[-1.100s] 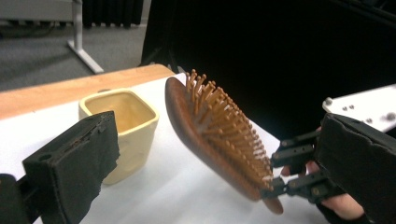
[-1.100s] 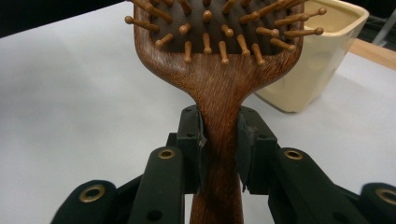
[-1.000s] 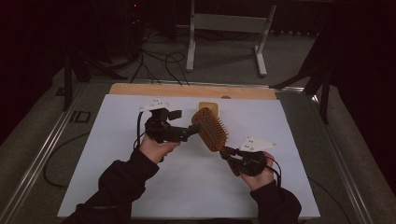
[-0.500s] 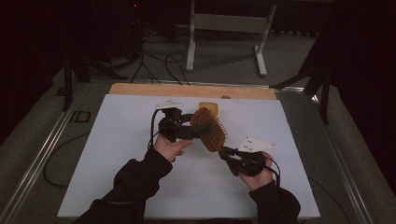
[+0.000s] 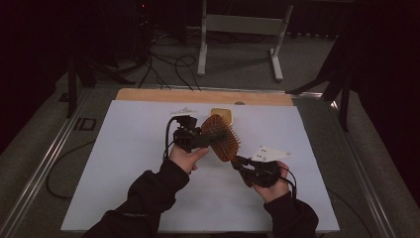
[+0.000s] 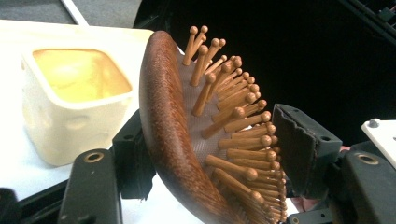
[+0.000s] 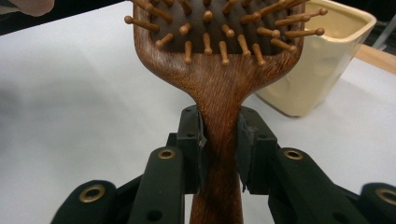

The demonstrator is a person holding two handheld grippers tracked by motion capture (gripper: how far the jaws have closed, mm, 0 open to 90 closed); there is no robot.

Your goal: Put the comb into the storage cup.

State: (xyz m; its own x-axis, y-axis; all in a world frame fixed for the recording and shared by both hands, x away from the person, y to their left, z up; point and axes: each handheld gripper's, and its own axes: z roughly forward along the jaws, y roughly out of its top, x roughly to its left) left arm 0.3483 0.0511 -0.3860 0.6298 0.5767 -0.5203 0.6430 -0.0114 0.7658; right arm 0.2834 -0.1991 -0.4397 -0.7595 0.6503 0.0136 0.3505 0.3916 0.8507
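Observation:
A wooden paddle hairbrush with peg bristles hangs above the white table. My right gripper is shut on its handle, one pad on each side. From the left, my left gripper reaches the brush head. Its jaws have just been closing with the head between them. In the left gripper view one pad lies against the wooden back and the other meets the bristle tips. A cream plastic cup stands upright just beyond the brush, apart from both grippers.
A white sheet covers the table, with a wooden strip along its far edge. Beyond the table stand a metal frame and loose cables on the floor. The cup sits close behind the brush head.
My left gripper has moved right and a little down onto the brush head, and its jaws have narrowed around it. The right gripper and the brush handle have stayed put.

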